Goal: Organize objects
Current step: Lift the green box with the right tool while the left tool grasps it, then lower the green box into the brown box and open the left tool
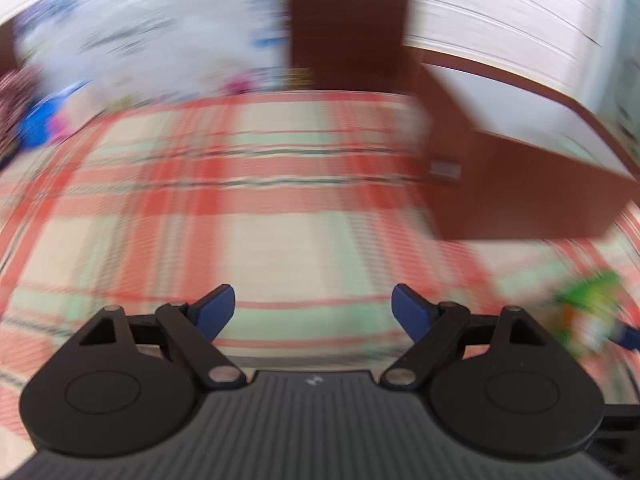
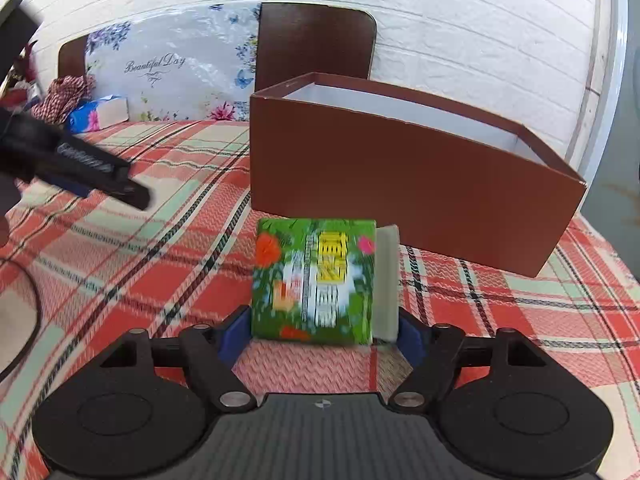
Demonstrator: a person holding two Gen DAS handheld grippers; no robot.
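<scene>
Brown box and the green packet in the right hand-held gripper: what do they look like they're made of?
Brown box: likely cardboard, matte brown outside and white inside, with thin straight walls and crisp folded corners. Green packet: seemingly a soft pack in glossy printed plastic film, with bright floral print; motion blur leaves this uncertain. The right hand-held gripper is shut on it.

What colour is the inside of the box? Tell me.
White inside, brown outside; the box shows best in the right wrist view.

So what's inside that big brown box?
Through the open top of the brown box, only white inner walls show. Its near wall hides the floor, so contents cannot be seen. The right gripper holds a green packet in front.
</scene>
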